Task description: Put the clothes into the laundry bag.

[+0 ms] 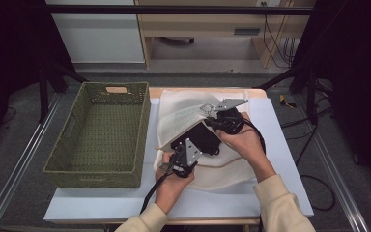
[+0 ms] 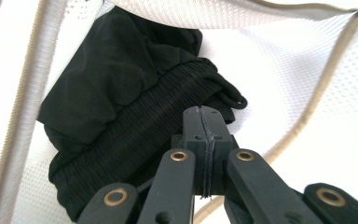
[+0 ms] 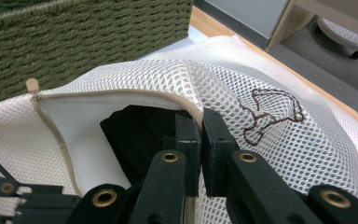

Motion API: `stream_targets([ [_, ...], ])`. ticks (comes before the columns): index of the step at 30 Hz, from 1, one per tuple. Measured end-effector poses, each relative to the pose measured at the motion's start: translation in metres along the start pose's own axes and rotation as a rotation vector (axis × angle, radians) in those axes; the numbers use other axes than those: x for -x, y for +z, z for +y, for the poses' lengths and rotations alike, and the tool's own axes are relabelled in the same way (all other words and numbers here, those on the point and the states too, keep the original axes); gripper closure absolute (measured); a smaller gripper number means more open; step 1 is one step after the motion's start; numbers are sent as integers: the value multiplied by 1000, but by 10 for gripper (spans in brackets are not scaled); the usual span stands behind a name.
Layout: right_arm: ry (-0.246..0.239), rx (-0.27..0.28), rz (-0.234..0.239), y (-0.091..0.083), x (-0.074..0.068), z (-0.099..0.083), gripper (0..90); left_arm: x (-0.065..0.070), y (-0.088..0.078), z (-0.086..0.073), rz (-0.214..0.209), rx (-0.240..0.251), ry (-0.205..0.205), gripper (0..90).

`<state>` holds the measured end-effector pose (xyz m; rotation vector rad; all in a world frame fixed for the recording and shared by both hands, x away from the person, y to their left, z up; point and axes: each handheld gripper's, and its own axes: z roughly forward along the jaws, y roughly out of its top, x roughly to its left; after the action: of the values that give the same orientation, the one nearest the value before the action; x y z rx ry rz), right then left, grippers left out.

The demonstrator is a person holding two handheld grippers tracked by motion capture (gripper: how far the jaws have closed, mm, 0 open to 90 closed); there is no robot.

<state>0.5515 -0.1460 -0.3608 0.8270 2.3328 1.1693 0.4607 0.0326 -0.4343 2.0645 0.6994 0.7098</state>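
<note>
Black jaws fill the foreground of both gripper views, each pair pressed together. At the right gripper (image 3: 200,122), the jaws are clamped on the zippered edge of a white mesh laundry bag (image 3: 279,154), lifting that flap so the bag's mouth gapes beneath it; in the high view this gripper (image 1: 211,115) sits at the bag's far side. Just under the raised flap, and immediately ahead of the left gripper (image 2: 204,116), lies a bundle of black clothing (image 2: 121,107) with a gathered elastic waistband, resting on the bag's lower mesh layer. The left gripper's jaws are fully closed, with what looks like a thin fold of the dark fabric caught in the seam between them, though the pinch itself is too slight to confirm. From above, the left gripper (image 1: 170,166) stands at the near edge of the clothing (image 1: 198,137), the two hands close together over the bag (image 1: 183,108). To the left gripper's left, just beside the bag, sits a green woven basket (image 1: 63,159). Everything rests on a white tabletop (image 1: 280,125), with cream sleeves (image 1: 282,208) entering below.
</note>
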Motion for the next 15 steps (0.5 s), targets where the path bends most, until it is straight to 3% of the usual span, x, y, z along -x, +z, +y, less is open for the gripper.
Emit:
stream_targets([
  [15, -30, 11, 0, -8, -13, 2, 870, -10, -37, -6, -16, 43, -33, 898],
])
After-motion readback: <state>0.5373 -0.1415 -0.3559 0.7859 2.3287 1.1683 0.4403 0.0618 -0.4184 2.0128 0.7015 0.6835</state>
